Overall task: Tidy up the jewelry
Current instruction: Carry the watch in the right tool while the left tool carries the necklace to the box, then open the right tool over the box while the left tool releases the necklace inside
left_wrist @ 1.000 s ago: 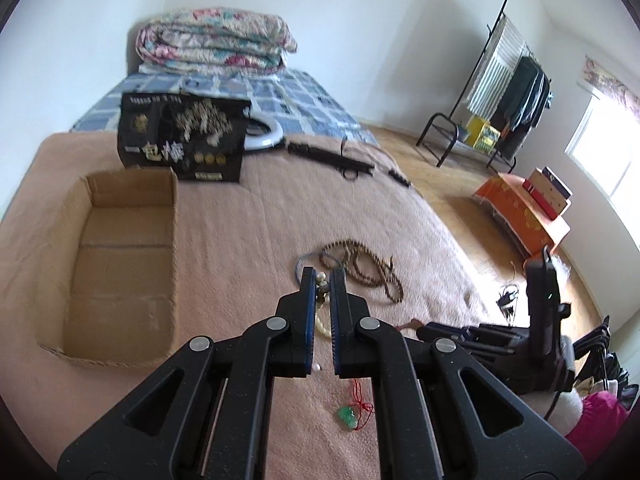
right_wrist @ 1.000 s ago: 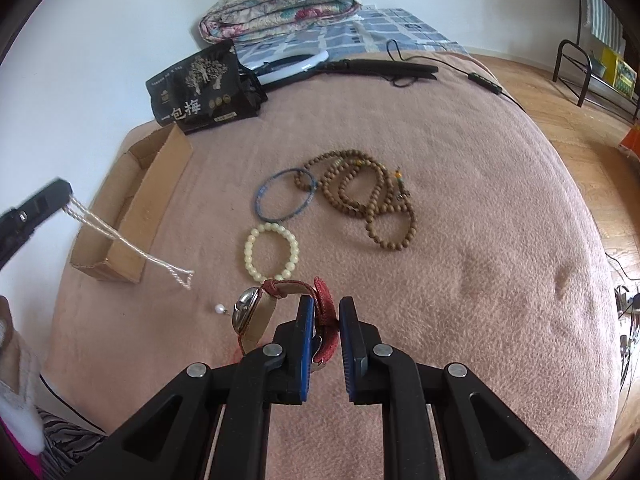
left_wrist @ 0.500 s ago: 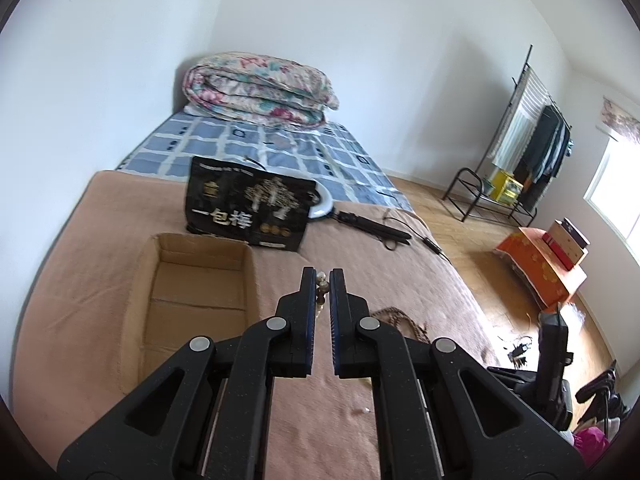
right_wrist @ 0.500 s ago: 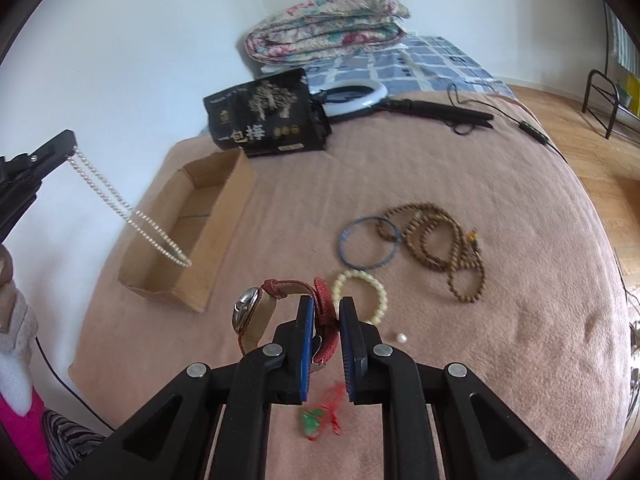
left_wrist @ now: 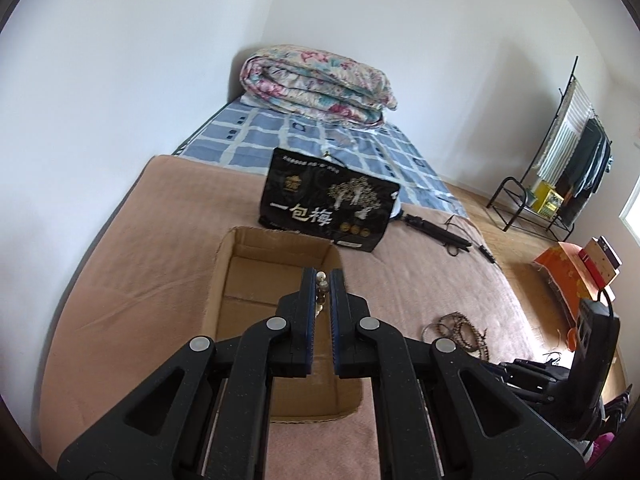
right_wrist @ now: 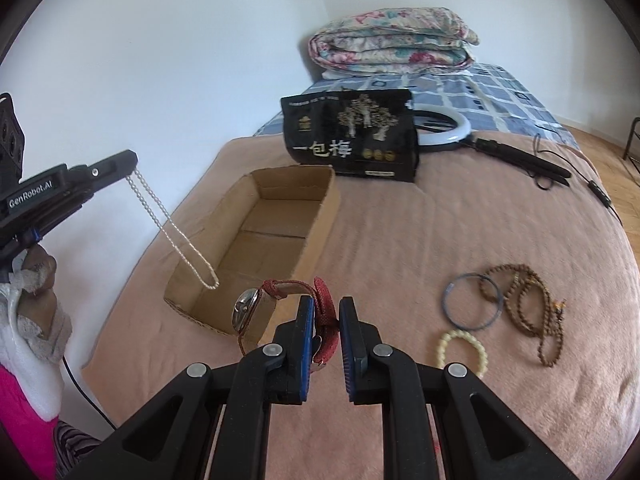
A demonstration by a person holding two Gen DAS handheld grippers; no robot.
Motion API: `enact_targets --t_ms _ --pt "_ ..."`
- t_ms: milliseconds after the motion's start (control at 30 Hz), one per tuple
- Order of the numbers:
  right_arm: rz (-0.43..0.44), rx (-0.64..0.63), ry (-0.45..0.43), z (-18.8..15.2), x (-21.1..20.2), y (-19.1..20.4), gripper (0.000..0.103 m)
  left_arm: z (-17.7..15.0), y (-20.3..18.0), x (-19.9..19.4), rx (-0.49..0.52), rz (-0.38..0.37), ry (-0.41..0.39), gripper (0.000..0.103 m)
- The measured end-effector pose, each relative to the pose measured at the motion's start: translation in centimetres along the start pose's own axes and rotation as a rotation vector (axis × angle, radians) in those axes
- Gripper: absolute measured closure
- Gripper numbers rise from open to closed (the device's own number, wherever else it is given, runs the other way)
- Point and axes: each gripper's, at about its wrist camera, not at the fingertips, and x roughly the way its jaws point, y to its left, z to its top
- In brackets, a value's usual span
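Two handheld tongs over a bed w/ a pink-brown blanket (right_wrist: 400,240); an open cardboard box (right_wrist: 320,216) lies on it, long axis running away from the cameras toward a black printed bag (right_wrist: 352,136) at its far end; box interior looks empty.

Left tongs (left_wrist: 323,280), jaws nearly shut, pinch a pearl necklace (right_wrist: 172,228); in the right-wrist view the strand hangs as a long loop from the tips, its low end over the box's near-left corner, above the floor of the box; left tongs are the nearer to the box.

Right tongs (right_wrist: 323,312), narrow, grip the red strap of a wristwatch (right_wrist: 248,310); watch face sticks out left, just short of the box's near end, so the box lies ahead and left.

Still on the blanket, right of the box & well apart from it: blue bangle (right_wrist: 472,300), cream bead bracelet (right_wrist: 462,350), long brown bead strand (right_wrist: 528,304).
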Motion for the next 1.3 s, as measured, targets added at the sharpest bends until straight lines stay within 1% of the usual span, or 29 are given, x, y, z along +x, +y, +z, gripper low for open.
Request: enact_targets --t_ms 133,300,533,633,800,867,900,933,967,1033,1067,1100,1133,1167,1300 --pt "0.015 -0.016 0.002 0.8 1.7 1.6 0.092 -0.8 1.6 0.8 -0.019 0.023 0.030 0.099" --pt "0.018 -0.032 0.017 1.2 4.1 3.2 0.092 -2.3 2.8 2.0 -0.008 0.062 0.077 0.099" --pt "0.018 -0.033 0.044 1.3 6.6 4.2 0.092 -4.1 3.3 3.4 0.016 0.094 0.135 0.099" --pt "0.029 -0.026 0.054 1.3 7.2 4.4 0.092 -4.5 3.3 3.7 0.024 0.102 0.148 0.099" --pt "0.022 -0.037 0.067 1.3 8.6 4.8 0.091 -4.7 3.8 4.1 0.017 0.115 0.163 0.099" --pt "0.033 -0.035 0.079 1.4 9.1 4.8 0.087 -4.6 3.9 4.2 0.015 0.119 0.170 0.099" --pt "0.033 -0.034 0.078 1.4 9.2 4.8 0.087 -4.6 4.0 4.3 0.013 0.119 0.174 0.099" --pt "0.028 -0.036 0.076 1.4 9.2 4.9 0.083 -4.6 4.0 4.3 0.012 0.120 0.179 0.099" --pt "0.028 -0.037 0.074 1.5 9.3 4.9 0.077 -4.6 4.0 4.4 0.008 0.120 0.184 0.099" --pt "0.023 -0.041 0.066 1.5 9.1 4.9 0.074 -4.7 4.1 4.5 0.005 0.120 0.194 0.099" --pt "0.021 -0.041 0.063 1.6 9.0 4.9 0.073 -4.8 4.0 4.5 0.008 0.124 0.194 0.098" --pt "0.019 -0.039 0.061 1.6 8.9 4.8 0.072 -4.9 4.0 4.6 0.012 0.129 0.195 0.088" --pt "0.018 -0.036 0.059 1.6 8.8 4.7 0.071 -4.9 3.9 4.5 0.012 0.131 0.194 0.069" --pt "0.016 -0.034 0.059 1.6 8.7 4.6 0.069 -4.9 3.9 4.5 0.010 0.130 0.190 0.063" --pt "0.002 -0.028 0.052 1.6 8.2 4.2 0.063 -4.9 3.6 4.0 0.016 0.134 0.171 0.062"
